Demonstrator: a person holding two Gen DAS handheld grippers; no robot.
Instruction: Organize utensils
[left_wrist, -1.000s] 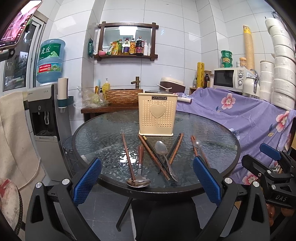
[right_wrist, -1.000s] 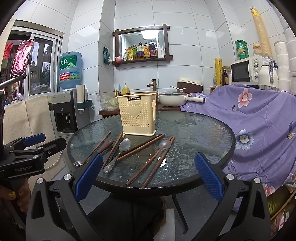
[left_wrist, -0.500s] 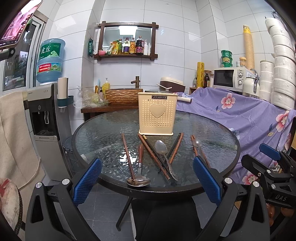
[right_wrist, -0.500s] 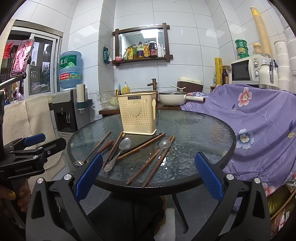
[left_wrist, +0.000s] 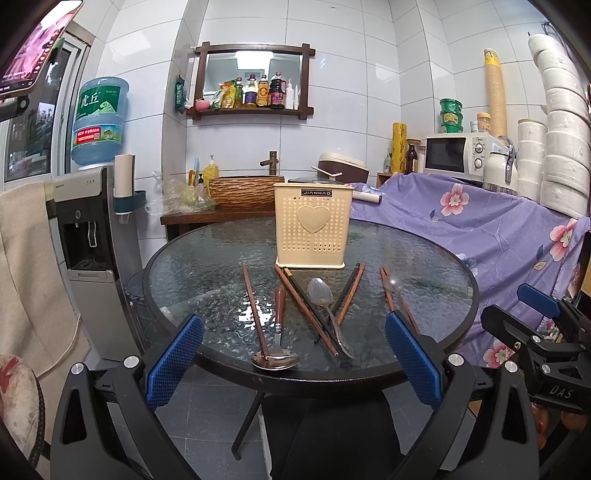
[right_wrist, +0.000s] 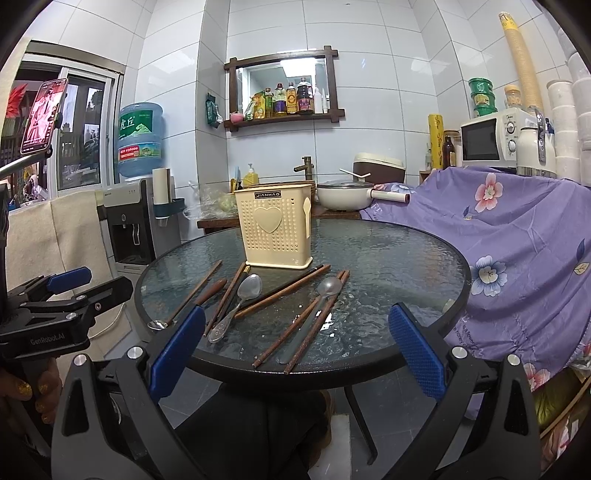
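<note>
A cream perforated utensil holder with a heart stands upright at the middle of the round glass table; it also shows in the right wrist view. In front of it lie several brown chopsticks, a wooden-handled ladle spoon, a metal spoon and another spoon between two chopsticks. My left gripper is open and empty, held off the table's near edge. My right gripper is open and empty, also short of the near edge. Each gripper shows at the side of the other's view.
A purple flowered cloth covers furniture right of the table. A water dispenser stands to the left. A wooden counter with basket sink, pan and microwave lies behind. Tall stacks of white containers stand far right.
</note>
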